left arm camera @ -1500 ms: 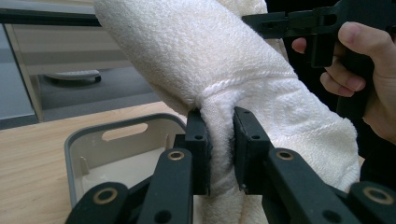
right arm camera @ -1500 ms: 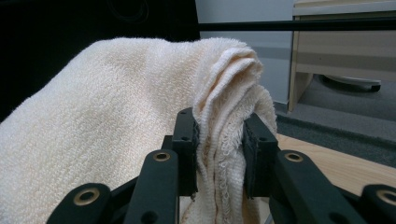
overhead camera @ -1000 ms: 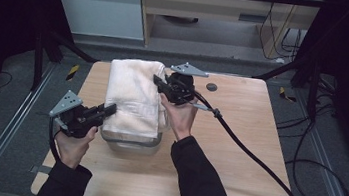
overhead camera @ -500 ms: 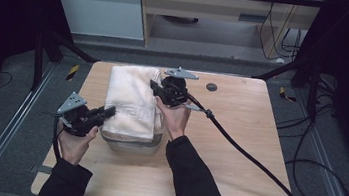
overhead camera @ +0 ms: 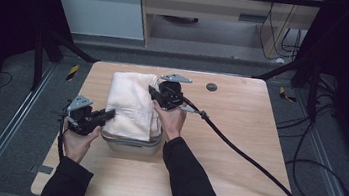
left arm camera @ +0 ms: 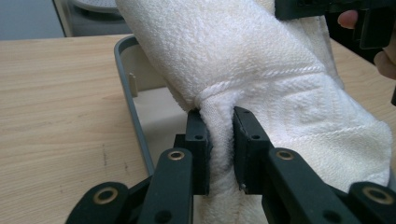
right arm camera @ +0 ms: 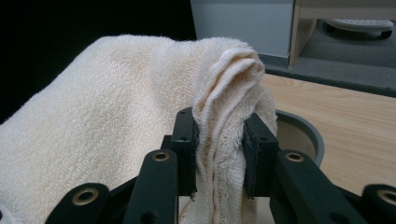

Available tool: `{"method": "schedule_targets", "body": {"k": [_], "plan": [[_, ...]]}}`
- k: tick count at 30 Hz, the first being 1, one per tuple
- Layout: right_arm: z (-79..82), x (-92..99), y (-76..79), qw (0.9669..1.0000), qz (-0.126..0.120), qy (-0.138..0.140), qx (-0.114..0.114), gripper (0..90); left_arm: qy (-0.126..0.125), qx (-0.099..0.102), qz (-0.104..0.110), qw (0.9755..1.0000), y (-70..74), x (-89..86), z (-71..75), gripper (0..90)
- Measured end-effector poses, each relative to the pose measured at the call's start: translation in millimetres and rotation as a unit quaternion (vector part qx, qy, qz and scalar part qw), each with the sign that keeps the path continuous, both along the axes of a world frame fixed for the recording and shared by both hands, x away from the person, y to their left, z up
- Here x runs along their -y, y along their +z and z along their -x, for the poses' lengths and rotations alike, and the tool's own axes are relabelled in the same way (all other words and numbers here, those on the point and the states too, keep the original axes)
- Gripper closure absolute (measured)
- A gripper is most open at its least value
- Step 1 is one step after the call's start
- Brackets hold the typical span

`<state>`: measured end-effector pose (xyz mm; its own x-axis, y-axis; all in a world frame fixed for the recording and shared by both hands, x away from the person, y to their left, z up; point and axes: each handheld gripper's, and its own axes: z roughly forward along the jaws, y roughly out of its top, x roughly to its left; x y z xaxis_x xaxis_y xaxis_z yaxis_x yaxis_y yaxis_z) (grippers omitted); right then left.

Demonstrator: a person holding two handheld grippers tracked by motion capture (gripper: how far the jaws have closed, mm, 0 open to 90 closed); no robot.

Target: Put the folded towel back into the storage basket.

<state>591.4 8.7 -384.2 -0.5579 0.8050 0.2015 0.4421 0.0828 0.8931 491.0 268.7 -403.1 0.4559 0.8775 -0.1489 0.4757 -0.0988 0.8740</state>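
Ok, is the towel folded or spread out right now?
Folded: the towel lies in thick layers over the grey tub, pinched by the left gripper and the right gripper.

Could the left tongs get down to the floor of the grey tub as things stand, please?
Probably not. The left tongs are shut on the towel, which drapes over most of the grey tub. Bare tub floor shows beside the towel, but they would have to let go first.
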Motion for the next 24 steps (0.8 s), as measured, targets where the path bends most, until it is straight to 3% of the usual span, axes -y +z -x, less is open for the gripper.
{"method": "schedule_targets", "body": {"k": [13, 19, 24], "plan": [[-11.4, -7.6, -30.9, 0.9991, 0.035, -0.006, -0.024, 69.9, 0.012, -0.030, -0.042, 0.9986, -21.1, 6.5, -15.0, 77.4], [-11.0, -6.5, -43.2, 0.9983, 0.046, -0.013, -0.035, 69.9, 0.008, -0.048, -0.047, 0.9977, -31.0, 9.8, -18.8, 77.4], [-9.4, 0.1, -48.7, 0.9982, 0.043, -0.017, -0.038, 69.8, 0.007, -0.043, -0.062, 0.9971, -31.6, 15.5, -19.1, 77.2]]}}
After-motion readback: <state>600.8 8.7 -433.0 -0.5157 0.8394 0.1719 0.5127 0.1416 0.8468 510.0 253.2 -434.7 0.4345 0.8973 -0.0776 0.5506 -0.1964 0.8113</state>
